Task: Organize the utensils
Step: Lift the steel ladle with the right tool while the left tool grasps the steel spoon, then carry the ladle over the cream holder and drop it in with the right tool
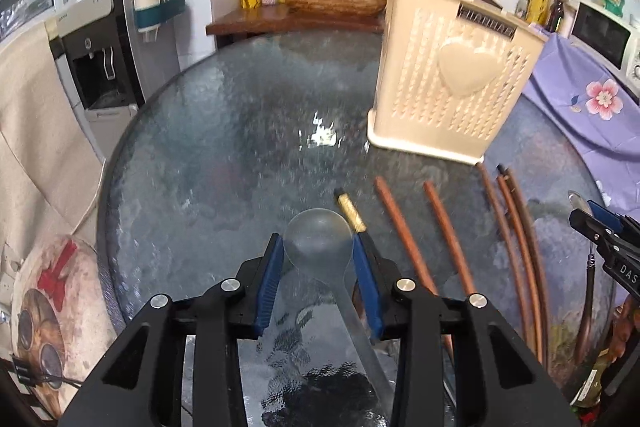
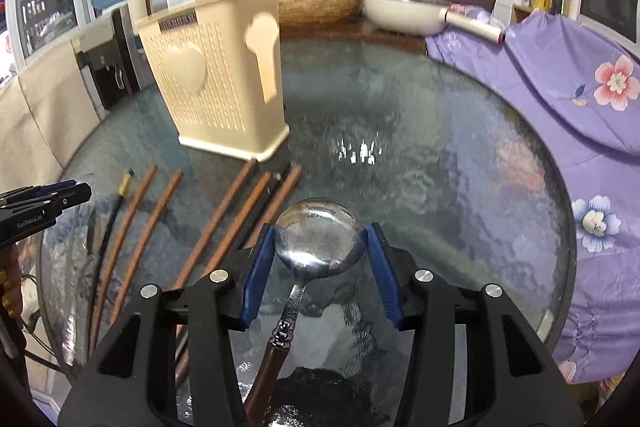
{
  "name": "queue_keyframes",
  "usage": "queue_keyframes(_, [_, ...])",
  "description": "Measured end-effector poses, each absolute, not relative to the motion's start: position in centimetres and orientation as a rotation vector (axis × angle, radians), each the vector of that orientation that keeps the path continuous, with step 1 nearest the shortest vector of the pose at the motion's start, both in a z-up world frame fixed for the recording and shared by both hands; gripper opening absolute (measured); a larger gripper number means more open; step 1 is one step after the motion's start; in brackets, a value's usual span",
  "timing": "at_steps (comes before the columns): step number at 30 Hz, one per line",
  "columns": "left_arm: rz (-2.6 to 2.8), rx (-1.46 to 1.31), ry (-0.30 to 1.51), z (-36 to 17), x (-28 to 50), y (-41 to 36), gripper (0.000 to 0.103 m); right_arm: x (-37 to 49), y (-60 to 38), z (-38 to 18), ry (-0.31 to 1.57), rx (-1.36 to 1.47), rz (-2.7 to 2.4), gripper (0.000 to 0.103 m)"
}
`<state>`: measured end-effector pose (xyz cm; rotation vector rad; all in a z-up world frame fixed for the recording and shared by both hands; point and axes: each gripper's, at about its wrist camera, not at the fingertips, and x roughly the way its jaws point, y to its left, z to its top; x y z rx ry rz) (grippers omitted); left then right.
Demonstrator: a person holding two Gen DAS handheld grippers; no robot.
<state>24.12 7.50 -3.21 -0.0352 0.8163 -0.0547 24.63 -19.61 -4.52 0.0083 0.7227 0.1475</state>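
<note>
reading what we can, the left gripper (image 2: 44, 201) carries "genrobot.ai" lettering beside the cream utensil holder (image 2: 216, 75). our left gripper (image 1: 318, 247) is partly closed, pads pressing a clear plastic spoon (image 1: 318, 237) in front of the holder; our right gripper (image 2: 320, 239) likewise clamps a metal spoon (image 2: 320, 235) just beside the chopsticks (image 2: 224, 219).

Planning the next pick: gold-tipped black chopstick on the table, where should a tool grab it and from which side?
Grip the black chopstick on its thin black shaft, just below the gold tip, coming from above with the fingers straddling it crosswise. It lies flat on the glass table, so only the sides offer purchase. A brown chopstick lies close on one side, so keep the fingers narrow.
</note>
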Motion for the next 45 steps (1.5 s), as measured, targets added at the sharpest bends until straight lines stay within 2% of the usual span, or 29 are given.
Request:
queue_keyframes(13, [-0.104,-0.011,0.624,2.9,20.8,6.7,0.035,20.9,-19.9,0.8,0.538,-0.024,0.166,0.048])
queue_keyframes(45, [-0.179,-0.007,0.508,7.0,21.4,4.5,0.035,20.9,-18.3,4.9,0.432,-0.064,0.233,0.048])
